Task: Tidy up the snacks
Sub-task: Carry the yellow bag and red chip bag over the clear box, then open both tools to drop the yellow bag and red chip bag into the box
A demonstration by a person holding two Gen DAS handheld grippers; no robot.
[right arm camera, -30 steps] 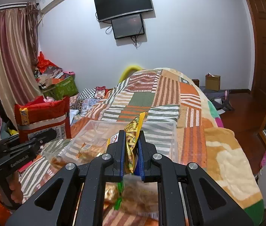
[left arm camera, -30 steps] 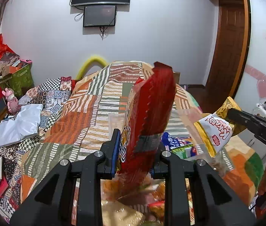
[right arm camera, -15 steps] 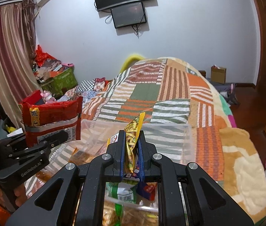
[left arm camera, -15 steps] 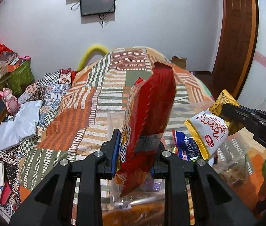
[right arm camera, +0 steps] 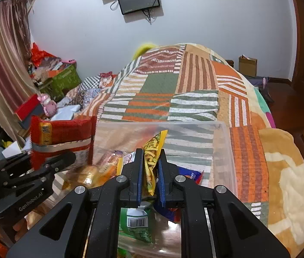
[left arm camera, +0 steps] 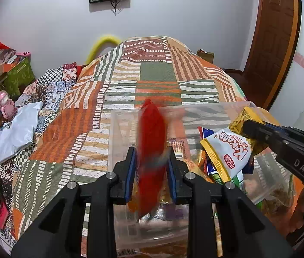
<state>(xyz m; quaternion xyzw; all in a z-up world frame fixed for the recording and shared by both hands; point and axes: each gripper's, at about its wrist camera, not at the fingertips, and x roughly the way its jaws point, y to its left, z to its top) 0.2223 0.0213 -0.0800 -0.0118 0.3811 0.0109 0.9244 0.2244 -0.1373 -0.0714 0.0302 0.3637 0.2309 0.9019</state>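
- The left hand-held gripper (left arm camera: 150, 172) is closed on a red snack bag (left arm camera: 152, 150), which is gripped between the blue pads (left arm camera: 129, 172) at mid-height; the bag is blurred in the left wrist view.
- In the right wrist view the same red snack bag (right arm camera: 62, 137) is seen at the left, standing upright at the left wall of a clear plastic bin (right arm camera: 222, 146), with the left hand-held gripper (right arm camera: 65, 161) clamped on its lower part.
- The right hand-held gripper (right arm camera: 149, 176) is closed on the yellow edge of a white and yellow snack packet (right arm camera: 152, 157), which is held over the bin.
- In the left wrist view this packet (left arm camera: 227, 148) is shown hanging from the right hand-held gripper (left arm camera: 248, 126) at the right, above the clear plastic bin (left arm camera: 117, 133).
- Further packets are visible in the bin: a green one (right arm camera: 136, 223) with a barcode near the camera, a blue one (right arm camera: 188, 176) to the right, and orange-gold ones (right arm camera: 91, 174) to the left.
- The bin is placed on a bed covered by a patchwork quilt (left arm camera: 158, 75) in orange, green and cream.
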